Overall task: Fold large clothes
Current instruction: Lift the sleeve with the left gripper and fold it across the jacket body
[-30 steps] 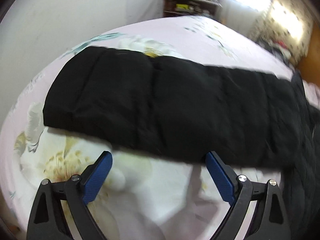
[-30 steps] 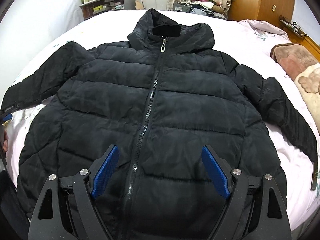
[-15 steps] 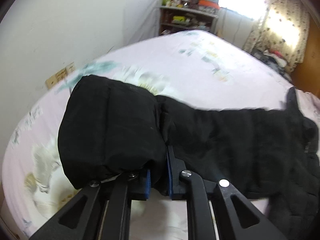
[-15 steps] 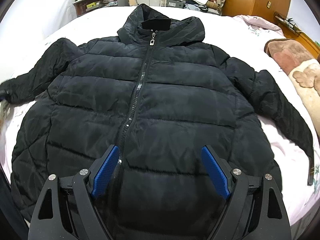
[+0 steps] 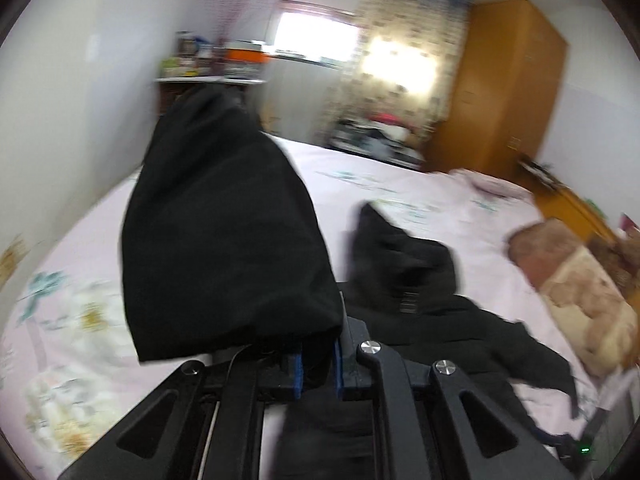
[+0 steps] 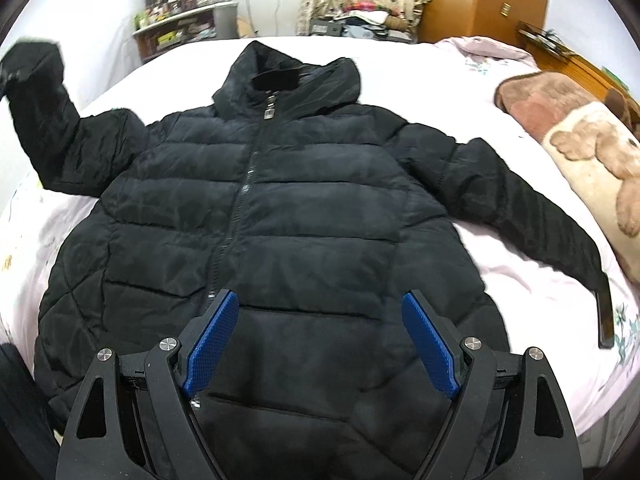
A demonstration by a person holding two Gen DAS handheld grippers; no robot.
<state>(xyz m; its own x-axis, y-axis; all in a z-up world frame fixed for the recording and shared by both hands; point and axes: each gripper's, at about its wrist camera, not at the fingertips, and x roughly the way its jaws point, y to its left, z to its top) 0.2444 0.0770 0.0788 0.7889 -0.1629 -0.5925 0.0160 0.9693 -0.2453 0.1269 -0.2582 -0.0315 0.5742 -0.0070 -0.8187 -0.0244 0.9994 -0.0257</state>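
A: Where does the jacket [image 6: 280,216] lie?

B: Front up and zipped on the bed [image 6: 520,264], hood toward the far shelf [image 6: 184,28]. The landmark is its zip [image 6: 240,200]. One sleeve [image 6: 532,216] lies flat on the sheet to the right of the zip, slanting toward the hem. The other sleeve [image 5: 224,240] is off the bed to the left of the zip, cuff raised.

A: Who holds it?

B: The left gripper [image 5: 318,368], clenched on the sleeve near the cuff; black fabric fills the narrow gap between its blue pads [image 5: 297,372]. In the right wrist view the cuff stands high, well left of the zip.

A: And the right gripper [image 6: 320,344]?

B: Released, pads wide apart, grasping nothing. It hovers over the hem, straddling a patch just right of the zip.

A: So which step is this?

B: By my reading, the first fold: carrying the lifted sleeve across toward the zip. Nothing is folded yet.

A: What could go wrong?

B: The padding is thick and slick, so the pinch could slip and drop the sleeve short. A hard pull could also drag the shoulder and skew the body, since nothing pins the hem. The puffy sleeve may spring back once let go.
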